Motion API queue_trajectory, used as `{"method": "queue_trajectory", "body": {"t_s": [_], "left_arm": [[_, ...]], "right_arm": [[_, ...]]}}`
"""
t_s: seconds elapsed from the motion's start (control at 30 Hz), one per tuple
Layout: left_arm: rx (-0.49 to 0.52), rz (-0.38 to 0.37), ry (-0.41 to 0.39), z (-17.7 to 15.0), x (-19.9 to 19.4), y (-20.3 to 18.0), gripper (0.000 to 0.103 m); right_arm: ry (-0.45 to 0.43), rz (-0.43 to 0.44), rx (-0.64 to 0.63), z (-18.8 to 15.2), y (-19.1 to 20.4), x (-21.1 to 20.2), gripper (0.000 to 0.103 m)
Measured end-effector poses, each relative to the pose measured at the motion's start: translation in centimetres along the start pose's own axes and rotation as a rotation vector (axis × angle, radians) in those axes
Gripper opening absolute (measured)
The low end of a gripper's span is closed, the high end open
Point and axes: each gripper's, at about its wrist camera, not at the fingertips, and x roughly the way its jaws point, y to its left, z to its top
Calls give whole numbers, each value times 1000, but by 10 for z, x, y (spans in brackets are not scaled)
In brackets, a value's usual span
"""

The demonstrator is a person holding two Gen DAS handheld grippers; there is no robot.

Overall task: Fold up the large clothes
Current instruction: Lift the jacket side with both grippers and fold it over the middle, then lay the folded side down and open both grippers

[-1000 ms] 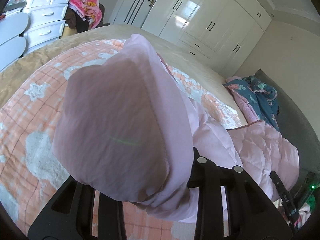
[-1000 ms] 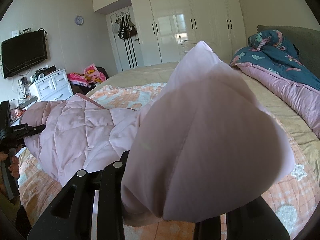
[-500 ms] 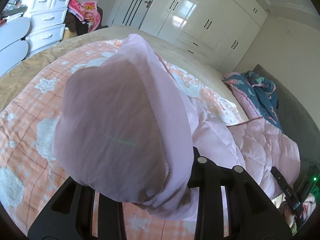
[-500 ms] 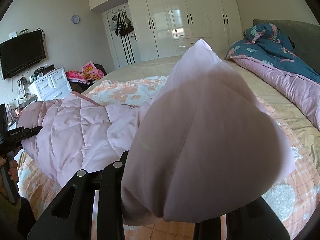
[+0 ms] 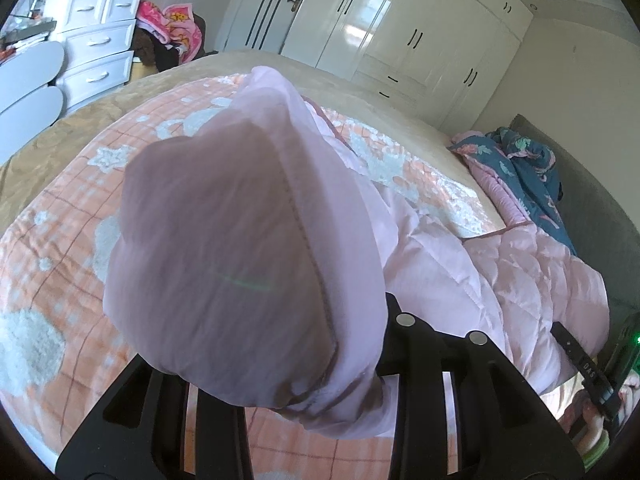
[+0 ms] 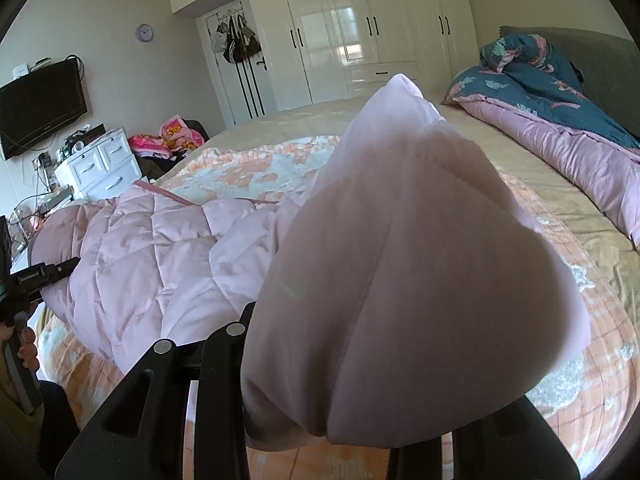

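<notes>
Each of the two grippers is clamped on a bunched corner of one pink quilted jacket: the left gripper and the right gripper. The jacket's body trails over the orange plaid blanket on the bed. No writing is legible on it.

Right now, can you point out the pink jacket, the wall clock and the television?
pink jacket (image 6: 152,264): right wrist view, on its quilted body lying on the bed.
wall clock (image 6: 144,33): right wrist view, middle of its face.
television (image 6: 40,110): right wrist view, middle of the dark screen.
</notes>
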Motion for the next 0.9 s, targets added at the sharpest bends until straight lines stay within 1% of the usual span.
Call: {"method": "queue_trajectory", "body": {"t_s": [0.1,0.2,0.27,0.3,0.33,0.37,0.43,0.5,0.53,0.57,0.63,0.7,0.77,0.83,0.9], "left_arm": [[10,18,12,-5,1,2,26],[3,35,32,-6,7,7,29],[-9,49,47,-8,10,11,33],[-16,52,55,-9,10,13,36],[-27,55,62,-11,10,16,43],[-37,51,69,-11,9,18,47],[-37,50,75,-15,4,18,59],[-29,51,78,-18,-1,17,66],[-21,57,77,-21,-6,16,69],[-13,60,75,-23,-11,15,71],[-3,61,69,-28,-19,13,76],[2,62,67,-33,-28,12,78],[6,63,64,-37,-38,12,78],[8,64,55,-40,-48,11,79],[22,62,37,-41,-59,8,79]], "right_arm": [[19,-4,28,-5,-7,1,32],[65,-22,90,-9,-20,10,37],[105,-25,159,-10,-32,15,48],[119,-20,191,-11,-35,16,52],[150,-9,244,-14,-44,18,62],[165,-5,267,-15,-48,17,69],[188,4,304,-20,-54,11,74],[193,1,309,-22,-55,1,78],[194,0,309,-23,-54,-5,82],[195,2,308,-25,-52,-10,84],[195,-5,292,-28,-48,-24,85],[194,-18,274,-33,-44,-35,86],[175,-32,249,-37,-39,-50,94],[133,-48,213,-38,-31,-67,97],[95,-59,169,-38,-21,-86,97]]}}
